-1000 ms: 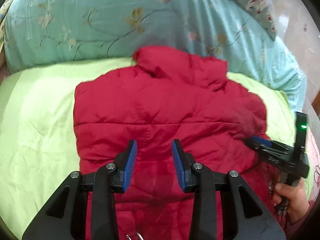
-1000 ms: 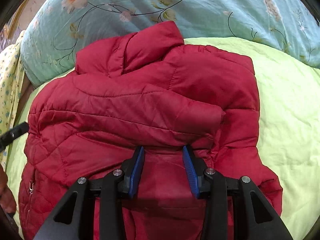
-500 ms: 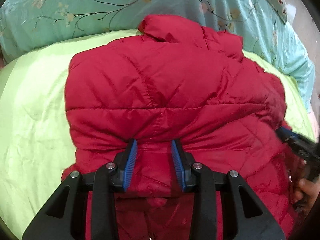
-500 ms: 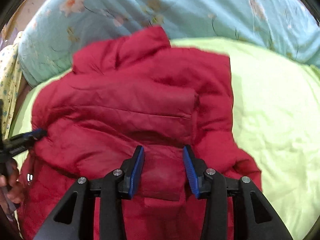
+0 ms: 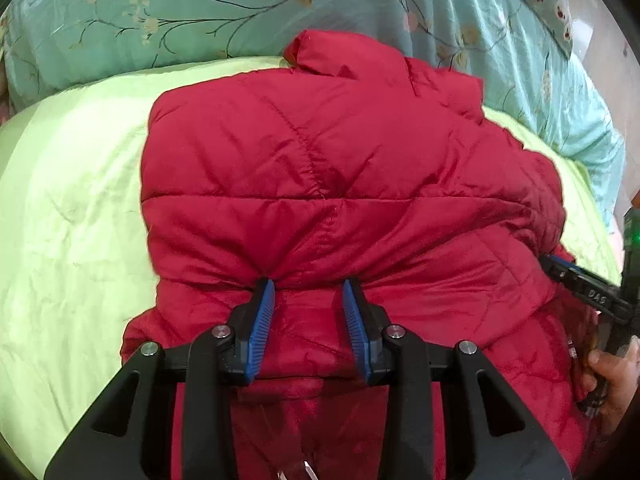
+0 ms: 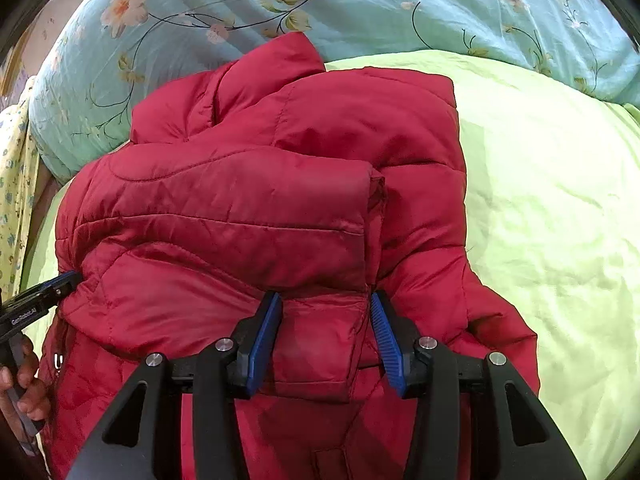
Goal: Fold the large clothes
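Note:
A red quilted jacket (image 5: 320, 184) lies on a light green bedspread (image 5: 72, 220), collar toward the far side. It also fills the right wrist view (image 6: 248, 216), with a sleeve folded across its body. My left gripper (image 5: 308, 292) is open, its blue pads pressed against a bunched fold of the jacket's lower part. My right gripper (image 6: 326, 304) is open too, its pads on either side of the folded sleeve's cuff edge. Each gripper shows at the edge of the other's view: the right one (image 5: 576, 280) and the left one (image 6: 44, 296).
A teal floral quilt (image 5: 240, 12) lies bunched along the far side of the bed, also in the right wrist view (image 6: 360, 0). Bare green bedspread (image 6: 552, 216) spreads to the jacket's right. A yellow patterned cloth (image 6: 16, 184) hangs at the left edge.
Both grippers have moved forward and down onto the jacket's lower half, pushing the fabric into a raised fold toward the collar. Both jaws stayed open.

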`<state>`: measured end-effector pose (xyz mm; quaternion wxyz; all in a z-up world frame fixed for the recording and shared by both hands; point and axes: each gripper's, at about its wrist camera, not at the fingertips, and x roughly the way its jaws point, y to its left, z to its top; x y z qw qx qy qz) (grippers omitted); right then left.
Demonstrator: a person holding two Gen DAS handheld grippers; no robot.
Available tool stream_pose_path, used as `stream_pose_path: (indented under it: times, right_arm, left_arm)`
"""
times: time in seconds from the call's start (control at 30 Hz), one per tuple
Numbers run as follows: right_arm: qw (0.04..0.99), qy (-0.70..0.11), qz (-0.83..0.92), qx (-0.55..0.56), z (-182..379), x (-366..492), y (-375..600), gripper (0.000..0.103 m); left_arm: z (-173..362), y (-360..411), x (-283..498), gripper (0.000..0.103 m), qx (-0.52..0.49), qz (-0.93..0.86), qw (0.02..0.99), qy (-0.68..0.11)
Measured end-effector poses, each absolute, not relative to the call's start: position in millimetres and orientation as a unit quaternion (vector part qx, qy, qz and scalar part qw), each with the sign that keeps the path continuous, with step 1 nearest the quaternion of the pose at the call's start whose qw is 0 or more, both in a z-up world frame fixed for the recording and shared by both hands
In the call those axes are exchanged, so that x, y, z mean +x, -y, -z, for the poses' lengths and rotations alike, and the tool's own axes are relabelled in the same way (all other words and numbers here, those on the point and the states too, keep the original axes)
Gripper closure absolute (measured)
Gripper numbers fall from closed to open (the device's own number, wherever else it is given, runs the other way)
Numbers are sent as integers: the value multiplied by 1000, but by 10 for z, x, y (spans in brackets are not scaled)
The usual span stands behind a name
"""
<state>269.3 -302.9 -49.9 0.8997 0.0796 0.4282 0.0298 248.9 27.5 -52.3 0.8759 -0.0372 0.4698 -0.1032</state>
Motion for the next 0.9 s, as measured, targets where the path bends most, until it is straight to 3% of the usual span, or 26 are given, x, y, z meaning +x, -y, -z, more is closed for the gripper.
stream_pose_path:
  times: [0.27, 0.9]
  right_arm:
    - [902, -423, -25, 85, 217, 2361, 3034, 54]
    - [890, -431, -53, 135, -16, 974, 3378, 52]
  left_arm:
    - [295, -404, 2127, 69, -48, 104, 881, -458]
    - [440, -1024, 1070, 69, -90, 100, 863, -488]
